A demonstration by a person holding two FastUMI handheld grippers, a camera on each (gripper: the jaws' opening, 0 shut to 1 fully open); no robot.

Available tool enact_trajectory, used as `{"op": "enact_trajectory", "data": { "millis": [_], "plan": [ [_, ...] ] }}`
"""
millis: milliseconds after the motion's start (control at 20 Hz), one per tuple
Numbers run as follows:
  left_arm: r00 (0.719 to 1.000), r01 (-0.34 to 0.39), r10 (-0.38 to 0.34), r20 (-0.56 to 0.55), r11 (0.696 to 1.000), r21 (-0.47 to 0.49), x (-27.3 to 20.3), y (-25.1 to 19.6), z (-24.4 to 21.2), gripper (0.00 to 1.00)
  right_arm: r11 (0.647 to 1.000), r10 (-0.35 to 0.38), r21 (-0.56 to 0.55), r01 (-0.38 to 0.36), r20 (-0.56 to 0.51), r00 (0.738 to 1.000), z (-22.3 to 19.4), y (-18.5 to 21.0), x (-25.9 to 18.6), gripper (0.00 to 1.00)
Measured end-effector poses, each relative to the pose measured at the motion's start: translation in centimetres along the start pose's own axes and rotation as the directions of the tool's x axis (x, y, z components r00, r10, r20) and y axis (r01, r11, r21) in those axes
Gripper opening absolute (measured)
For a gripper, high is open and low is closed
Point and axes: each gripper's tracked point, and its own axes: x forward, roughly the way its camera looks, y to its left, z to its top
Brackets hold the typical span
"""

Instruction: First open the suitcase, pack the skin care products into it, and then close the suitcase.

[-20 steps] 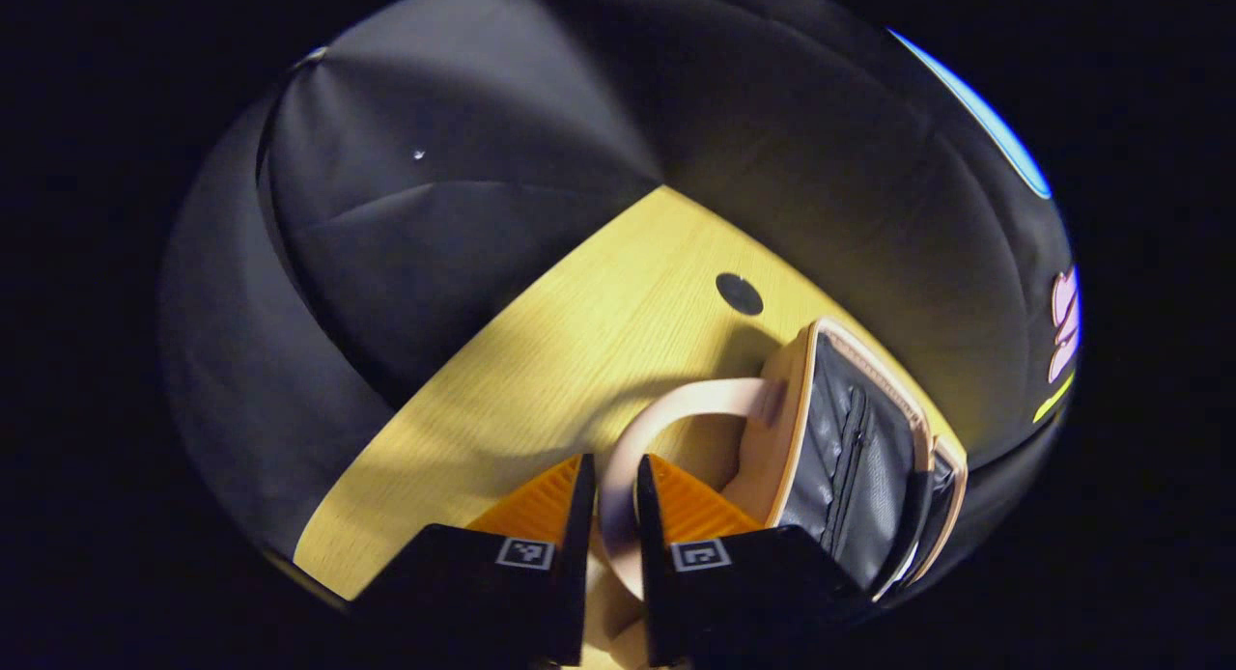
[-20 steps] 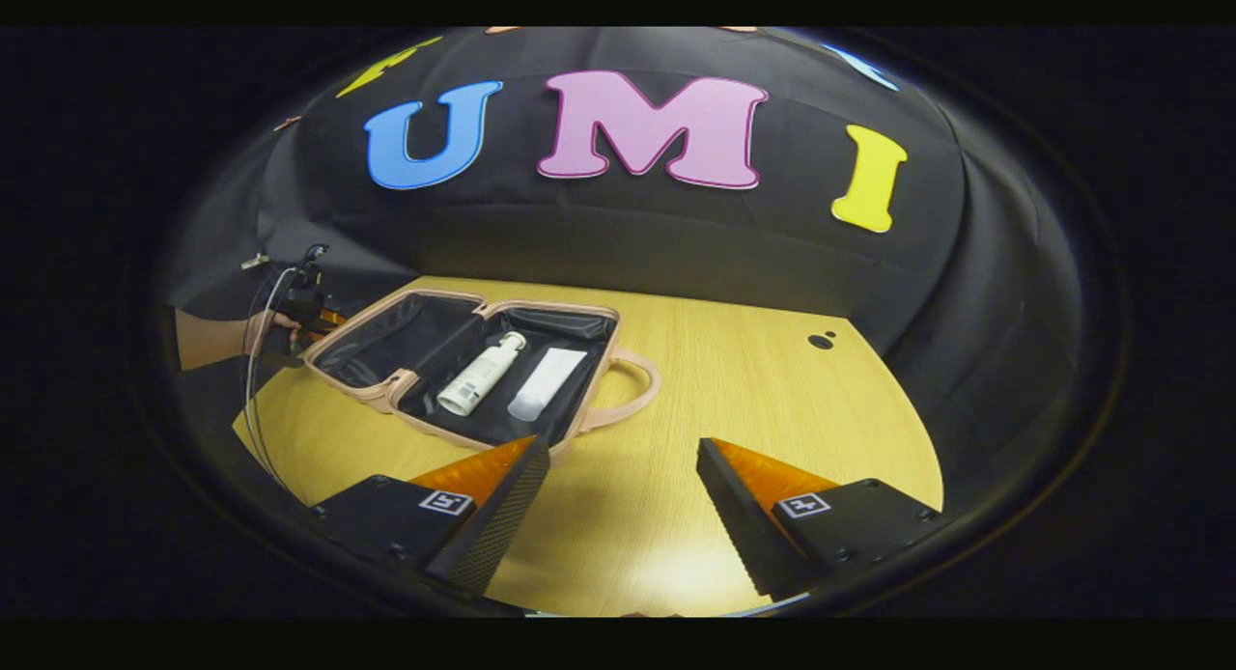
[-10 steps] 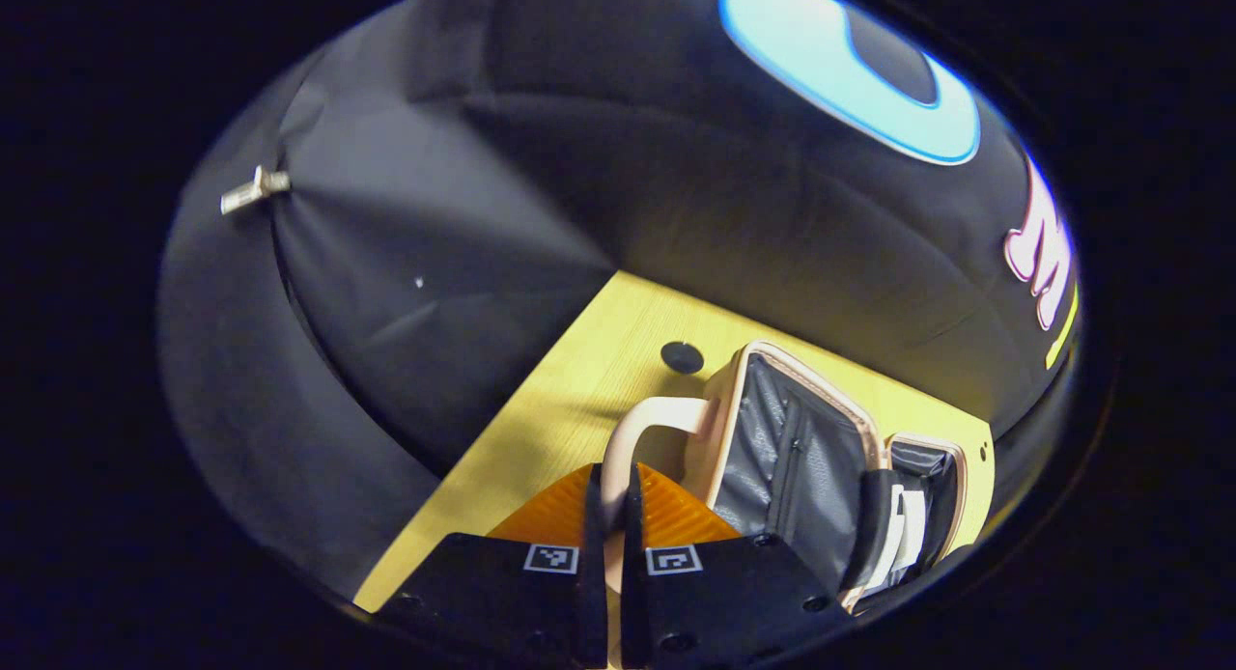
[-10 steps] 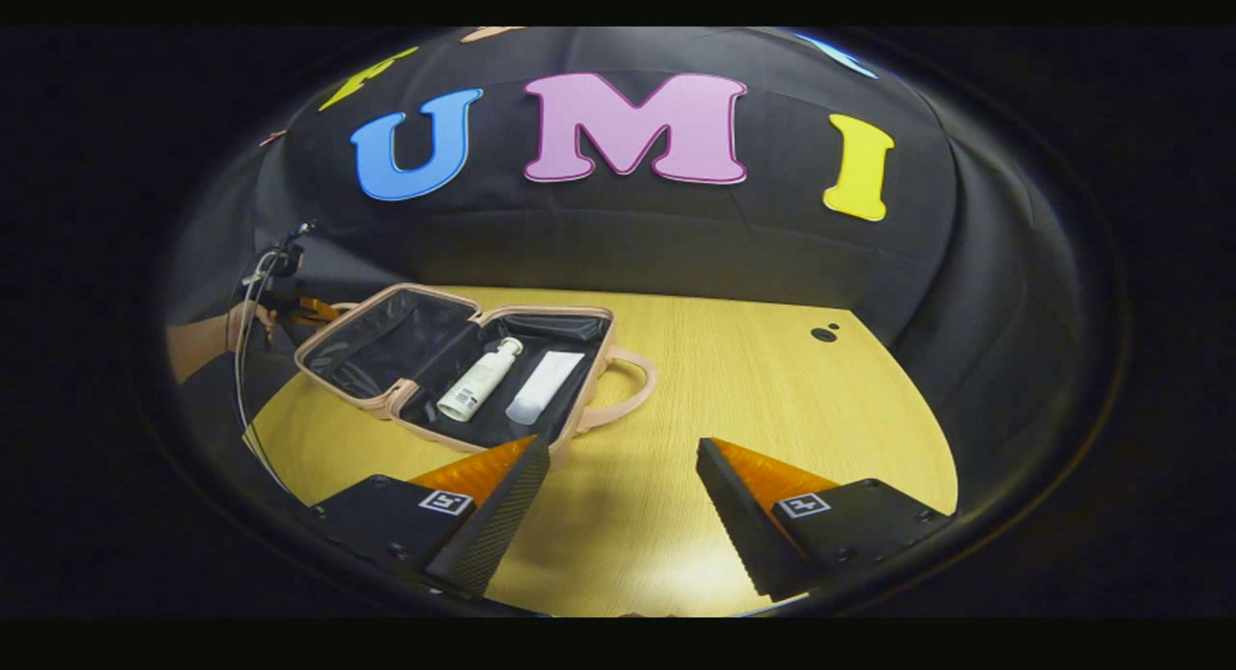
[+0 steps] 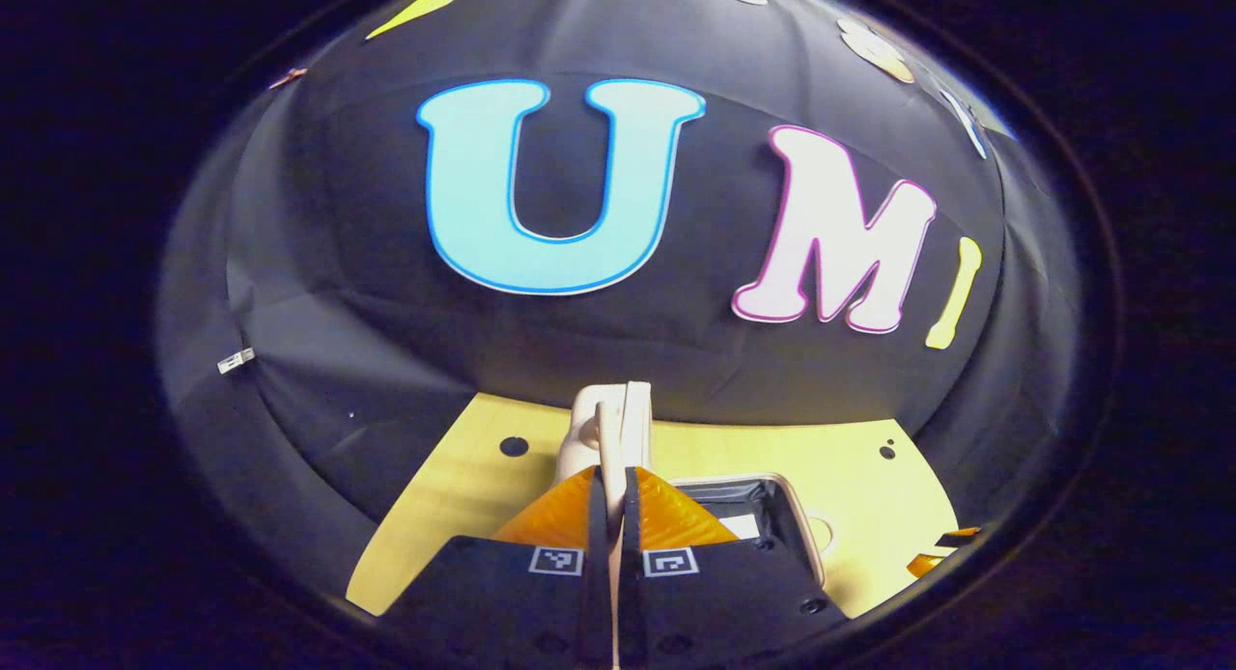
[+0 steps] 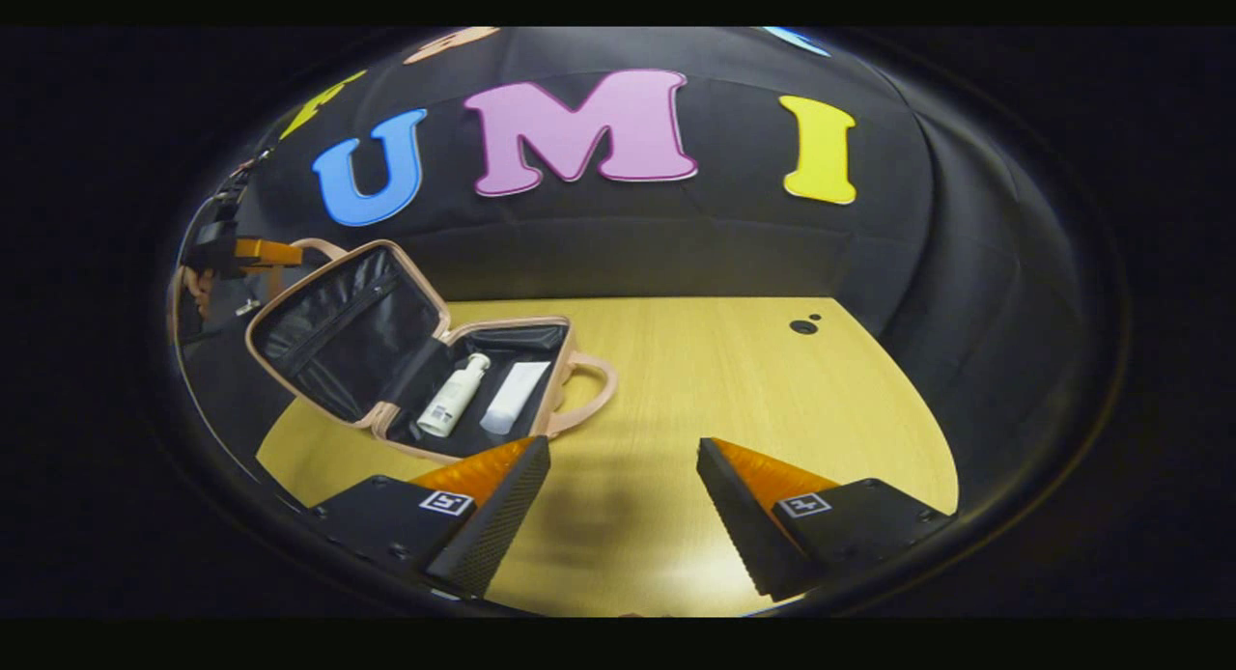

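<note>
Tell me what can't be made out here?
- Bottle label: too small in the right gripper view.
- Suitcase base in the left gripper view: mostly behind the left gripper.
- Person's hand: cut off at the right gripper view's edge.
- Tube cap: too small.

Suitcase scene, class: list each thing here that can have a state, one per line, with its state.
Suitcase: open, lid raised partway.
Lid handle: clamped in the left gripper.
Pump bottle: lying inside the suitcase.
Tube: lying beside the bottle.
Right gripper: open, empty, above the table.
</note>
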Motion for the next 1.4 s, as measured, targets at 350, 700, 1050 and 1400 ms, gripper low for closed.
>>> {"op": "enact_trajectory", "data": {
  "millis": [350, 700, 1050, 1400],
  "plan": [
    [0.981, 0.168, -0.172, -0.09, 0.985, -0.047, 2.8, -21.1, -6.3, 0.08, 1.0, -0.003, -0.006, 0.003, 0.011, 1.0, 0.6, -5.8, 0.4, 0.98],
    [0.946, 0.219, -0.202, -0.253, 0.975, 0.04, 9.2, -29.6, -18.4, 0.08, 0.998, -0.043, -0.039, 0.041, -0.044, 0.998, -2.4, -10.6, 0.8, 0.98],
    [0.941, 0.192, -0.156, -0.3, 0.977, 0.095, 10.7, -30.3, -21.6, 0.14, 0.998, -0.053, -0.036, 0.052, -0.014, 0.999, -1.7, -11.3, 1.3, 0.98],
    [0.947, 0.283, -0.274, -0.169, 0.959, 0.034, 2.8, -29.9, -15.1, 0.64, 0.998, -0.037, -0.041, 0.038, 0.041, 0.998, 0.1, -7.9, -0.9, 0.98]
  ]
}}
